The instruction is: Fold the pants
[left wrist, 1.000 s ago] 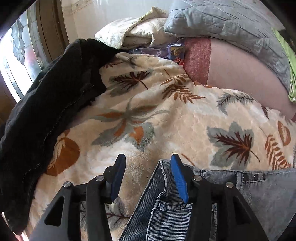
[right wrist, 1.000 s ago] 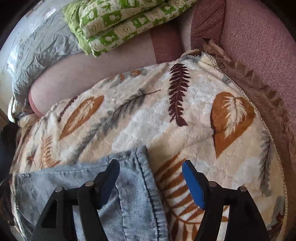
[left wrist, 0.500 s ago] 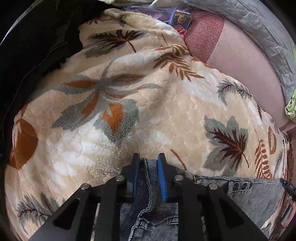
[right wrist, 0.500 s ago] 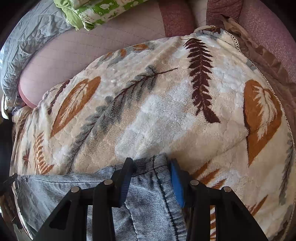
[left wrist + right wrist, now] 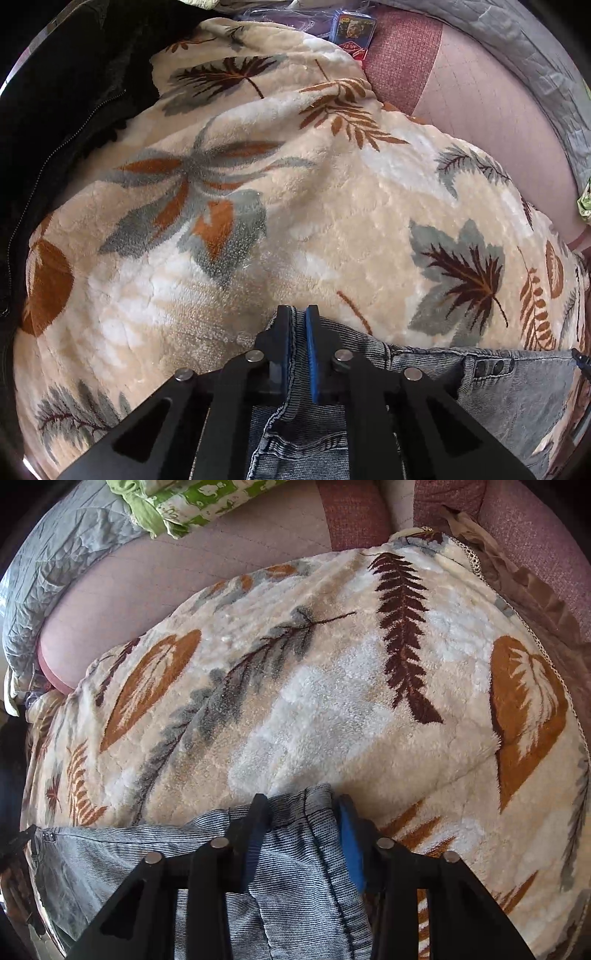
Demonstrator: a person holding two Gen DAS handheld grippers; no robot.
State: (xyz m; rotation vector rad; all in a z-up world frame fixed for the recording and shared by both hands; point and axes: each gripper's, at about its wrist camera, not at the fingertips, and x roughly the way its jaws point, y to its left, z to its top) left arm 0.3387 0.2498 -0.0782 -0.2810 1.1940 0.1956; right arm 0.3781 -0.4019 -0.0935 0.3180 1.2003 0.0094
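Note:
Grey-blue jeans [image 5: 517,387] lie flat on a cream fleece blanket with a leaf print [image 5: 332,221]; their waistband runs along the bottom of both views. My left gripper [image 5: 298,314] is shut on the waistband's left corner, with a thin fold of denim pinched between the blue pads. In the right wrist view the jeans [image 5: 147,849] end at their right corner. My right gripper [image 5: 301,805] straddles that corner, jaws still closing. The denim is gathered into a hump between them and touches both pads.
A black zipped jacket [image 5: 55,110] lies along the blanket's left side. Behind the blanket are a small printed box [image 5: 352,26], a grey quilted cushion [image 5: 535,74] and green-patterned bedding [image 5: 192,502]. A pink sofa surface [image 5: 147,590] and the blanket's brown frilled edge [image 5: 517,583] border the right.
Both grippers came down onto the waistband corners and tipped more steeply. Both pairs of jaws narrowed from wide apart, the left to a pinch on the denim, the right around the other corner.

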